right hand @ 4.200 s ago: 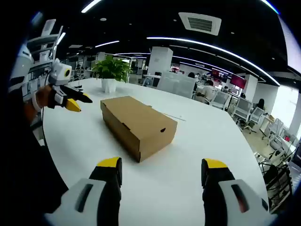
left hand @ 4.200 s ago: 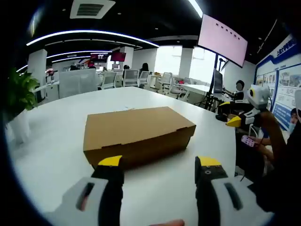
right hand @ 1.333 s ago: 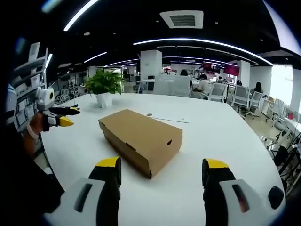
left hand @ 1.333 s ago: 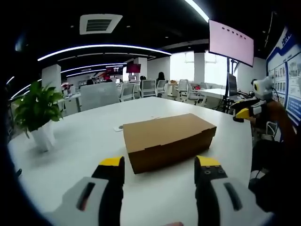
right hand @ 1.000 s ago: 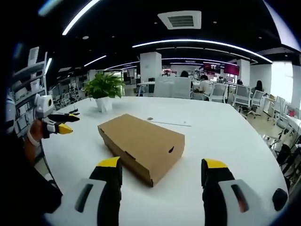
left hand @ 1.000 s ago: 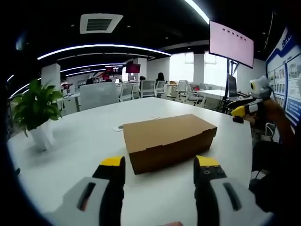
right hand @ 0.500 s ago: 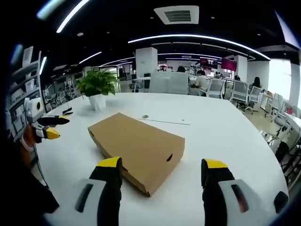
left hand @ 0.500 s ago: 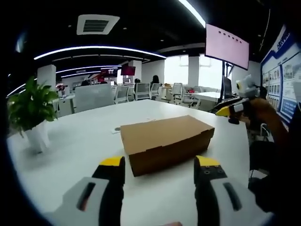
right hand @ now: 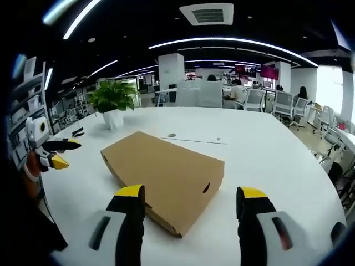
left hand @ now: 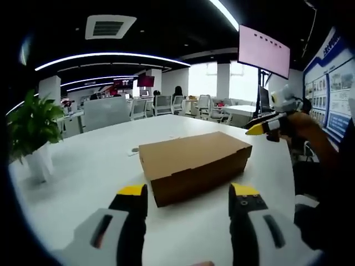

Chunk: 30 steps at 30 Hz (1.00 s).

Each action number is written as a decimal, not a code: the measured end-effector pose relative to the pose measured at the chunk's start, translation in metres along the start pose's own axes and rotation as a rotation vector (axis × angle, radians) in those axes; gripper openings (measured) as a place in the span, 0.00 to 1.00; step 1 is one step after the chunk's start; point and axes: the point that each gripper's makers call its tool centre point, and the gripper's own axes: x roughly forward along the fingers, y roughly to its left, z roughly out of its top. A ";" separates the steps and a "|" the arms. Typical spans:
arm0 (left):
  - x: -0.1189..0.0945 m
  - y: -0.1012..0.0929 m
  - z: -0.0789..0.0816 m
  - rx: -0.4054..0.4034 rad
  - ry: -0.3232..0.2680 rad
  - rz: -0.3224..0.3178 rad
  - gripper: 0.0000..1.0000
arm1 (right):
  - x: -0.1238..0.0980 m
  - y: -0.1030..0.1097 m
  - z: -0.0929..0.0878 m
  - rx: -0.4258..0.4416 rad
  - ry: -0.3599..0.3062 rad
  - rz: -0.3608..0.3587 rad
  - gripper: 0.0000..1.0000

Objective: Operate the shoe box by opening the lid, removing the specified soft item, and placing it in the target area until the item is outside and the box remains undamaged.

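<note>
A closed brown cardboard shoe box (left hand: pixel 194 163) lies on the white table (left hand: pixel 100 160), just beyond my left gripper (left hand: pixel 188 194), which is open with nothing between its yellow-tipped jaws. In the right gripper view the same box (right hand: pixel 163 177) lies close under my open right gripper (right hand: pixel 188 197), its lid shut and a small round hole on its end face. The right gripper (left hand: pixel 266 124) reaches in from the right of the left gripper view, above the box's far end. The left gripper (right hand: pixel 52 152) shows at the left edge of the right gripper view.
A potted plant (right hand: pixel 112 100) in a white pot stands on the table beyond the box, also the plant (left hand: pixel 30 130) at left. A thin stick and a small round thing (right hand: pixel 197 140) lie behind the box. Office chairs (left hand: pixel 166 105) and desks line the background.
Both views have closed in slightly on the box. The right gripper has moved toward the box's far end in the left gripper view. The box itself has not moved.
</note>
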 end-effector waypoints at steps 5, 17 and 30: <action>0.002 0.002 0.001 -0.004 -0.008 0.028 0.59 | 0.006 -0.011 0.000 0.022 -0.001 0.017 0.67; 0.003 0.003 0.009 -0.022 -0.022 0.065 0.59 | 0.026 -0.016 -0.002 0.069 -0.002 0.051 0.66; 0.010 -0.004 0.002 -0.050 0.005 0.046 0.59 | 0.039 -0.019 -0.015 0.058 0.041 0.041 0.65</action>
